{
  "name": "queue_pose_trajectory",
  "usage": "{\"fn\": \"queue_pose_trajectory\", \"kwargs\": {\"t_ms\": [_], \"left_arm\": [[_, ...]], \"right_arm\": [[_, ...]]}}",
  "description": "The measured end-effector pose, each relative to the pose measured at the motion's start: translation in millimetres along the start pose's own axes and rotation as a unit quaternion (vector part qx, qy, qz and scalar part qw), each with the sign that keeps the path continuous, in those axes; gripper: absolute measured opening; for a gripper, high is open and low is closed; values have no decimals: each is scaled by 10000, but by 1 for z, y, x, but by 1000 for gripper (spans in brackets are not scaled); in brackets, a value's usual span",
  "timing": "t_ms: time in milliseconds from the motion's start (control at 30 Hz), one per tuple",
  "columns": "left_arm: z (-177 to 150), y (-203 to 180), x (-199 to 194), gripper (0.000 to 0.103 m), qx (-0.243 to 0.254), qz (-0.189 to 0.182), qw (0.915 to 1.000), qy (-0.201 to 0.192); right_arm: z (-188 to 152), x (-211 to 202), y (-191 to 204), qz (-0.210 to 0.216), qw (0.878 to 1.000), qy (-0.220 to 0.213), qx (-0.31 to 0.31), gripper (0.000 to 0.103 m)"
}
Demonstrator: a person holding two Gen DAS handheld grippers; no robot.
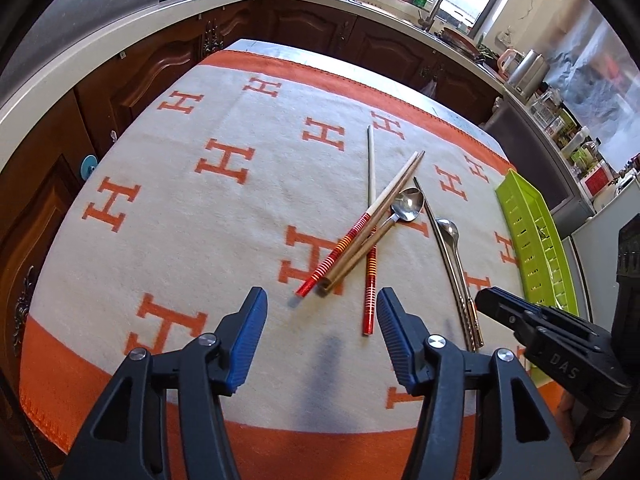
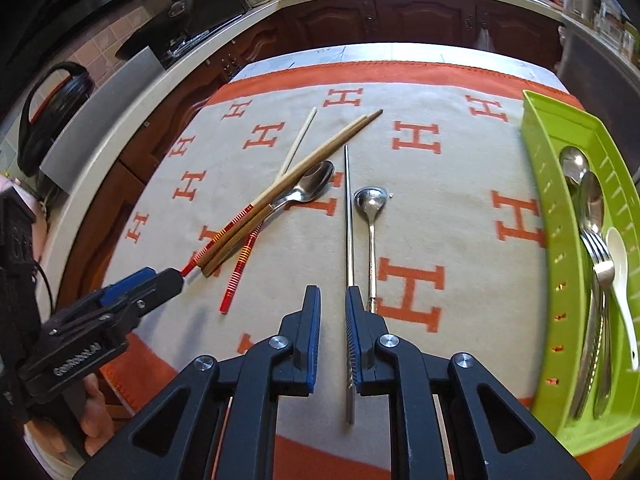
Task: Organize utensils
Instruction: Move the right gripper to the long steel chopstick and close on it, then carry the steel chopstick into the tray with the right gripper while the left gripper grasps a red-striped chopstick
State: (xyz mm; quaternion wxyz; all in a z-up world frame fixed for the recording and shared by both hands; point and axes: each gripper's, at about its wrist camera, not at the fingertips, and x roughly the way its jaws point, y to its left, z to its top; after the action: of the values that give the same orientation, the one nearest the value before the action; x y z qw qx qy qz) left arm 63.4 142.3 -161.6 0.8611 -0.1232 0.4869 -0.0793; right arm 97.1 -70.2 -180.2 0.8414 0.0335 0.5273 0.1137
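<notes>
Loose utensils lie on an orange-and-cream cloth (image 1: 224, 208): red-banded chopsticks (image 1: 370, 280), wooden chopsticks (image 1: 368, 240) crossed over a steel spoon (image 1: 408, 204), a steel chopstick (image 2: 349, 216) and a second spoon (image 2: 371, 204). My left gripper (image 1: 322, 312) is open and empty, just short of the red chopstick ends. My right gripper (image 2: 333, 308) is partly open; the steel chopstick's handle lies between its fingers against the right pad (image 2: 352, 320), on the cloth. It also shows in the left wrist view (image 1: 496, 304). A green tray (image 2: 560, 184) holds spoons, a fork and a white spoon (image 2: 620, 264).
The green tray (image 1: 532, 240) sits at the cloth's right edge. Dark wood cabinets (image 1: 312, 28) and a countertop with a sink faucet (image 1: 434, 0) ring the table. A kettle (image 1: 528, 72) and jars stand at the back right.
</notes>
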Motion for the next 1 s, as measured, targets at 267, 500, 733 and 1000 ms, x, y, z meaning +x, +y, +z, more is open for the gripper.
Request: {"fn": "queue_pose_trajectory", "kwargs": {"t_ms": [267, 500, 733, 1000], "left_arm": [[3, 3, 6, 55, 67, -88, 9999, 1], [27, -1, 16, 55, 377, -430, 9978, 342], [61, -11, 30, 55, 836, -664, 9924, 612], [82, -8, 55, 49, 831, -865, 9877, 999]], "right_arm": [[6, 25, 6, -161, 9992, -131, -329, 13], [11, 40, 11, -353, 9973, -154, -620, 13], [12, 46, 7, -285, 9967, -176, -739, 13], [3, 47, 11, -319, 9935, -312, -1043, 13]]}}
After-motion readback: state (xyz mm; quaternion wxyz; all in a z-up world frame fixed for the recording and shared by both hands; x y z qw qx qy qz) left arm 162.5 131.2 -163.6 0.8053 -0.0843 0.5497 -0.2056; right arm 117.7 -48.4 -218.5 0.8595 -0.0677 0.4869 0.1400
